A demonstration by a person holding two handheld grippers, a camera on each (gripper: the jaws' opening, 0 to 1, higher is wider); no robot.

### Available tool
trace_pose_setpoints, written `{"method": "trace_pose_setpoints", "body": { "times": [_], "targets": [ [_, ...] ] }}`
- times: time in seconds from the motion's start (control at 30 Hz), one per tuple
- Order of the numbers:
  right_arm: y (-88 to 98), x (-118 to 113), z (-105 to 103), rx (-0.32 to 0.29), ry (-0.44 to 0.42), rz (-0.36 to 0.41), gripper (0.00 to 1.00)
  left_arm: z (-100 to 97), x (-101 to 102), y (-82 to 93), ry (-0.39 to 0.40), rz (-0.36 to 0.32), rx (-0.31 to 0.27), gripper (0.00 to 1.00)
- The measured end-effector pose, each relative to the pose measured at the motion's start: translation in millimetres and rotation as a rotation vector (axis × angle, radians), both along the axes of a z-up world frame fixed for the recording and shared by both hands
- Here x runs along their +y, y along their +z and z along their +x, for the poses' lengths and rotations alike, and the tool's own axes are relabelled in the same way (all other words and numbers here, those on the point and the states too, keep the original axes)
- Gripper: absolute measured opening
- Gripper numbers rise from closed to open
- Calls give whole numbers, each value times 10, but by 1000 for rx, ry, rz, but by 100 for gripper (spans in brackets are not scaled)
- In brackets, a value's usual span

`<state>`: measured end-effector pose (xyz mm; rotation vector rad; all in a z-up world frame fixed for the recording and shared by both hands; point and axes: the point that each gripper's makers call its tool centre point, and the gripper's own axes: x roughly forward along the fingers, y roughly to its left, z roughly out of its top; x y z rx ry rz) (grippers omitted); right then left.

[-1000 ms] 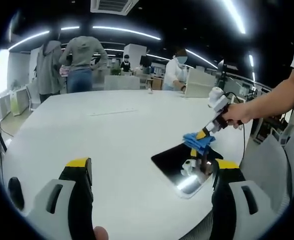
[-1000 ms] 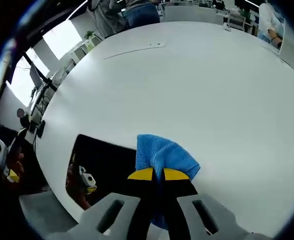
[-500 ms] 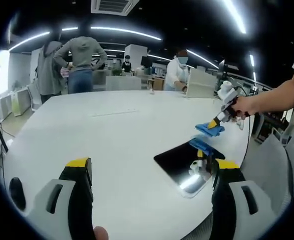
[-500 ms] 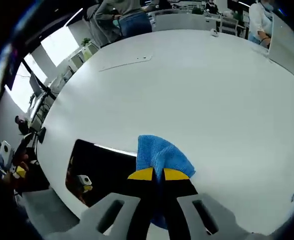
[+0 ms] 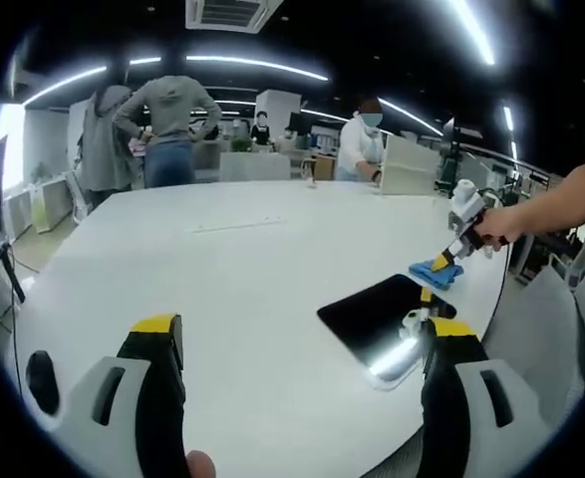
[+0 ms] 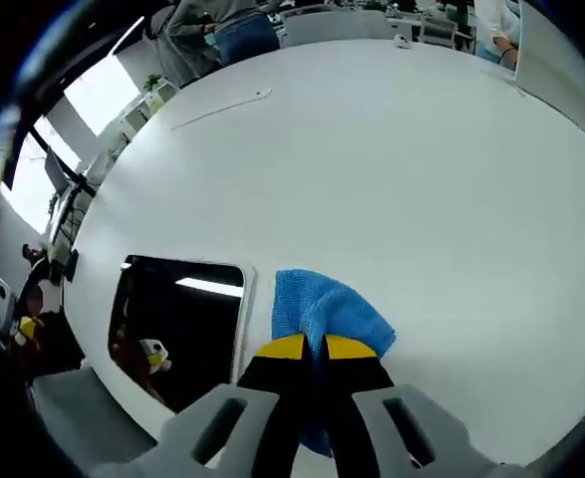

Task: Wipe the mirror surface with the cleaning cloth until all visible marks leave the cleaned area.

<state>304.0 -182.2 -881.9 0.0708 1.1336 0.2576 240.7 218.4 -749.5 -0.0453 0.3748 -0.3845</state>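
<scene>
The cloth (image 6: 324, 314), pinched in the right tongs (image 6: 305, 348), has slid off the mirror (image 6: 177, 324) onto the tabletop (image 6: 372, 169); left tongs (image 5: 302, 344) spread; wiping looks finished.

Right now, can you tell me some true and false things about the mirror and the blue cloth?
1. The right gripper has its jaws shut on the blue cloth. True.
2. The blue cloth is lying in the middle of the mirror. False: it is held just past the mirror's edge, over the white table.
3. The left gripper holds a cloth too. False: its jaws are open and hold nothing.
4. The mirror lies flat on the table. True.
5. The table is dark brown. False: it is white.
</scene>
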Motion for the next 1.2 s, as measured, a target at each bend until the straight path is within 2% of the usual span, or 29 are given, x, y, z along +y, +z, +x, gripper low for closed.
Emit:
{"method": "trace_pose_setpoints", "body": {
  "times": [0.03, 0.07, 0.1, 0.13, 0.27, 0.47, 0.5, 0.53, 0.57, 0.73, 0.77, 0.83, 0.87, 0.9, 0.97, 1.03, 1.07, 1.13, 1.17, 1.2],
  "targets": [
    [-65, -55, -51, 8, 19, -49, 0, -5, 12, -3, 6, 1, 0, 99],
    [-112, -45, -87, 15, 24, -52, 0, -14, 14, 5, 13, -4, 0, 99],
    [-59, -27, -22, -36, 8, -31, 0, -27, 14, 19, 23, -12, -1, 99],
    [-58, -23, -56, -16, 4, -37, 0, -42, 12, 30, 26, -16, -5, 99],
    [-63, -31, -43, -11, -12, -29, 0, -66, 18, -25, 23, -9, -1, 99],
    [-29, -14, -73, -16, 70, -11, 2, -66, 35, -61, 32, -17, 1, 99],
    [-12, 2, -62, -27, 111, -5, 2, -63, 26, -50, 30, -16, -1, 99],
    [0, 5, -56, -32, 108, -2, 2, -64, 20, -40, 29, -16, -2, 99],
    [80, 23, -34, -62, 111, 17, 2, -57, 16, -25, 28, -15, -4, 99],
    [250, -40, 88, -157, 144, 15, 2, -38, -2, 0, 22, -10, -4, 99],
    [291, -61, 81, -159, 139, 37, 3, -39, -11, -5, 14, -7, 0, 99],
    [407, -40, 84, -204, 164, 87, 13, -10, -4, -15, 6, -3, 3, 99],
    [429, -49, 82, -214, 168, 88, 19, -7, 1, -15, 6, -3, 3, 99],
    [527, -121, 89, -267, 165, 71, 25, 6, 17, -8, 5, -5, 1, 99],
    [606, -139, 78, -323, 214, 79, 40, 18, 27, -4, 4, -7, 0, 99],
    [631, -221, 34, -341, 209, 72, 57, 22, 27, 3, 0, -8, 1, 99],
    [705, -227, 48, -422, 247, 100, 64, 25, 30, 2, -2, -8, 1, 99],
    [659, -382, -9, -402, 215, 83, 77, 34, 45, -30, -6, -5, 16, 99],
    [706, -369, 8, -442, 216, 126, 80, 37, 47, -43, -8, -3, 23, 99],
    [697, -449, -25, -441, 198, 132, 82, 41, 44, -41, -9, -2, 22, 99]
  ]
}}
